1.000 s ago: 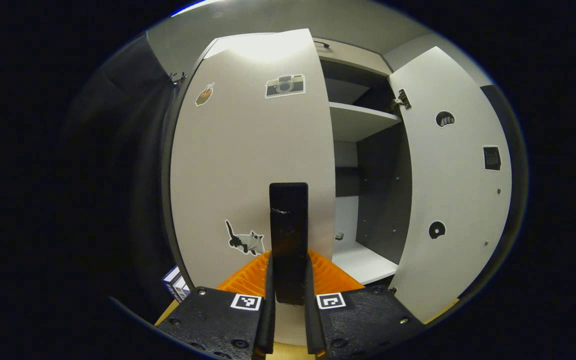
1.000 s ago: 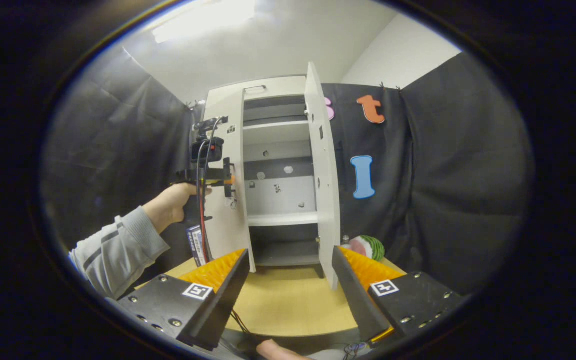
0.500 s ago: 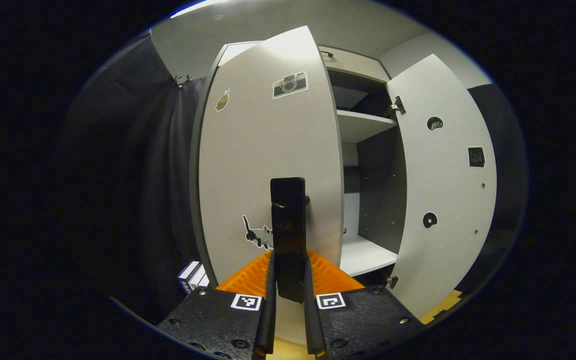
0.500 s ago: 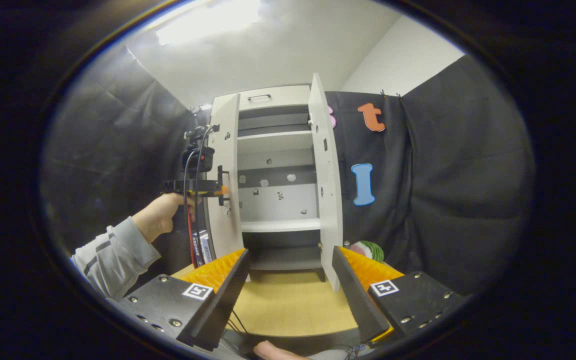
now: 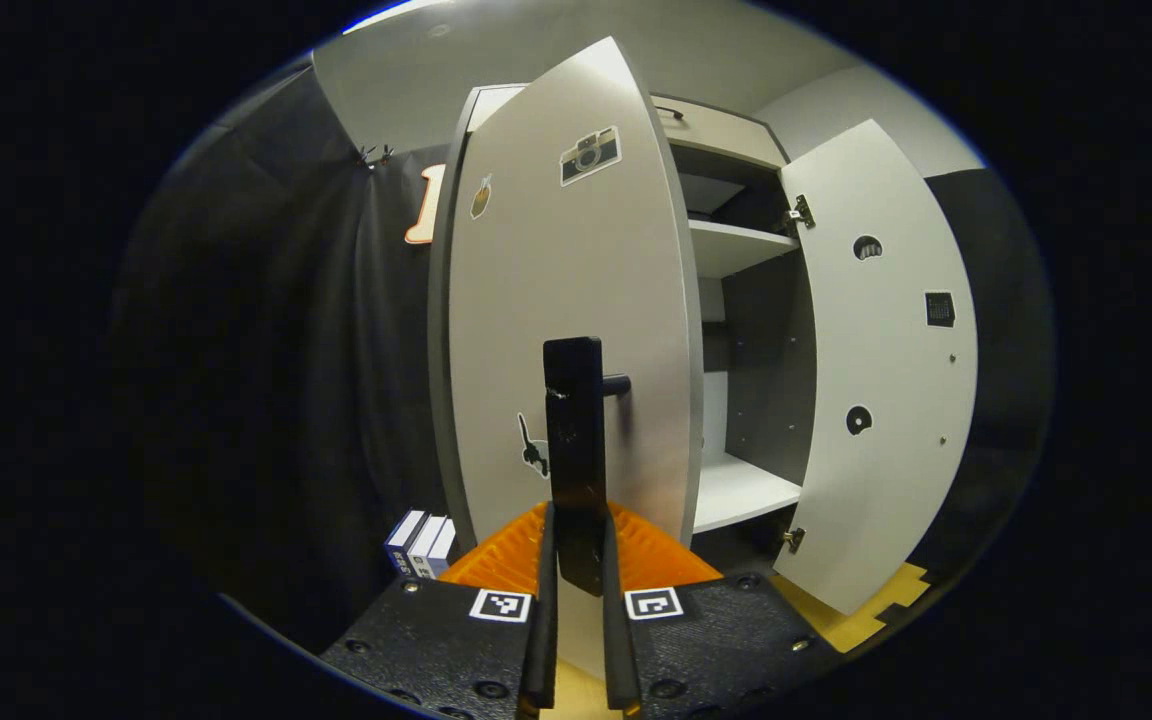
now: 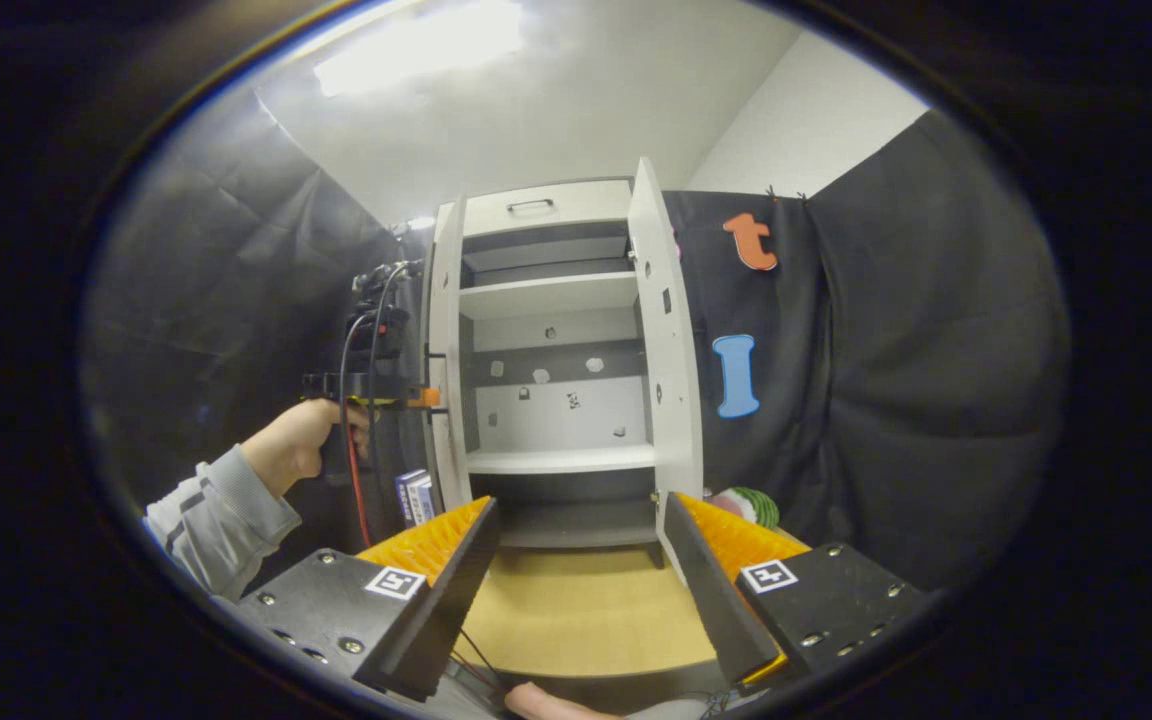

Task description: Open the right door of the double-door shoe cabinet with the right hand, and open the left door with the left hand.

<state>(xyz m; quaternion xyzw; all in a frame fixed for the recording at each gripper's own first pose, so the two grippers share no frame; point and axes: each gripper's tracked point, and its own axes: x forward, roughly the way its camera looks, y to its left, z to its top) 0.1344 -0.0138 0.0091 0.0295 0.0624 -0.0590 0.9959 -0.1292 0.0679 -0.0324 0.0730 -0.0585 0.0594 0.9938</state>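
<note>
At the worktop's (image 6: 576, 610) far end, the cabinet (image 6: 546, 200) has its right door (image 6: 671, 350) swung wide. Left claw (image 5: 576, 560) pinches the handle (image 5: 574, 450) of the left door (image 5: 566, 330), nearly fully open. Right claw (image 6: 576, 570) hangs spread, idle.

White shoe cabinet (image 6: 556, 295), black handle (image 5: 576, 440), tan table (image 6: 576, 610).
</note>
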